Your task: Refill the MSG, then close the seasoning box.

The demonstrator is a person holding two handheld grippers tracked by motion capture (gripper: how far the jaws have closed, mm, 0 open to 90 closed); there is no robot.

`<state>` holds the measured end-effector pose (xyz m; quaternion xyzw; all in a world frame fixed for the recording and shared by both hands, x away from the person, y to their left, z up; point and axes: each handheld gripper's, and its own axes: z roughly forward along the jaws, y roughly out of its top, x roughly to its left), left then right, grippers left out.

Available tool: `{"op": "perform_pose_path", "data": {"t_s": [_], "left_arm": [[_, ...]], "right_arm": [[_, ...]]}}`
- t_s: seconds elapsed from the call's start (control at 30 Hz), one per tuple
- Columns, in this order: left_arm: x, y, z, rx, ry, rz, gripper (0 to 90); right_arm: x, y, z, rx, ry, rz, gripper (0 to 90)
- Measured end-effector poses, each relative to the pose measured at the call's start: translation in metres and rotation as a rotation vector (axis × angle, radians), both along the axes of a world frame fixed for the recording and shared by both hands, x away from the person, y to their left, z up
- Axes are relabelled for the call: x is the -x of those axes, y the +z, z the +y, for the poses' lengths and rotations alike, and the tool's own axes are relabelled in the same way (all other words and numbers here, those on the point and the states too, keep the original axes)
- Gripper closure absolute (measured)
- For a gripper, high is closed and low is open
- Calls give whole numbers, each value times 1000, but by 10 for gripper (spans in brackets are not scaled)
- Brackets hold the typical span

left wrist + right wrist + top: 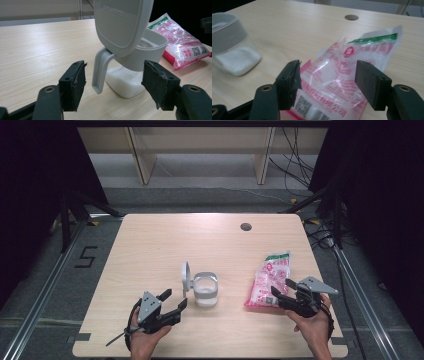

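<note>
The left gripper [176, 300] stands wide and empty, just left of the jar [205, 289]. The right gripper [281, 291], wide too, straddles the bag [270, 280] lying right of the jar, unpinched. Closing low could crumple or drag the bag toward the table edge [210, 355]. Open wood lies beyond the jar.

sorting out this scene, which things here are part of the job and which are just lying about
Part of the job:
- pink bag, lying flat in front of the open right gripper
- lidded jar, lid flipped up, white powder inside, just ahead of the open left gripper

Just lying about:
- cables on the floor beyond the table
</note>
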<state>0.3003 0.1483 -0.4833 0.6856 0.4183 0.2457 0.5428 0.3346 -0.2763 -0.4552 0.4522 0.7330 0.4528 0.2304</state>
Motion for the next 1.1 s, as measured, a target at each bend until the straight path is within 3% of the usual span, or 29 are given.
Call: {"op": "perform_pose_path", "data": {"t_s": [0.07,0.13,0.17,0.2,0.23,0.3,0.33,0.43,0.5,0.57,0.67,0.7,0.83,1.0,1.03,1.1], "left_arm": [[-1,0,2,-13,-1,-6,343],[-1,0,3,-3,13,0,343],[-2,0,4,2,14,-3,344],[-2,0,6,3,17,-2,345],[-3,0,7,-2,16,-5,346],[-4,2,10,-10,26,-5,347],[-4,2,10,-8,31,-3,348],[-7,3,12,-21,36,-3,355],[-9,4,13,-24,47,-10,368],[-10,5,13,-29,53,-15,390],[-12,6,13,-36,52,-19,408],[-13,7,13,-34,51,-19,413],[-18,9,12,-33,36,-31,443],[-21,11,9,-42,26,-38,465],[-21,12,9,-48,26,-32,477],[-22,13,8,-46,19,-38,504]], "right_arm": [[4,-1,4,7,17,25,374],[6,-4,7,15,37,20,373],[10,-3,10,4,35,51,373],[8,-6,10,27,60,15,373],[11,-5,12,14,55,38,373],[13,-6,13,29,82,27,373],[17,-5,15,19,71,62,372],[18,-7,15,35,105,32,372],[22,-7,18,20,90,47,372],[22,-8,18,28,118,36,372],[25,-8,19,41,102,50,372],[27,-8,22,14,105,60,372],[26,-8,21,50,131,47,372],[28,-9,22,47,131,35,372],[31,-8,24,31,121,72,372],[29,-9,23,45,133,37,372]]}}
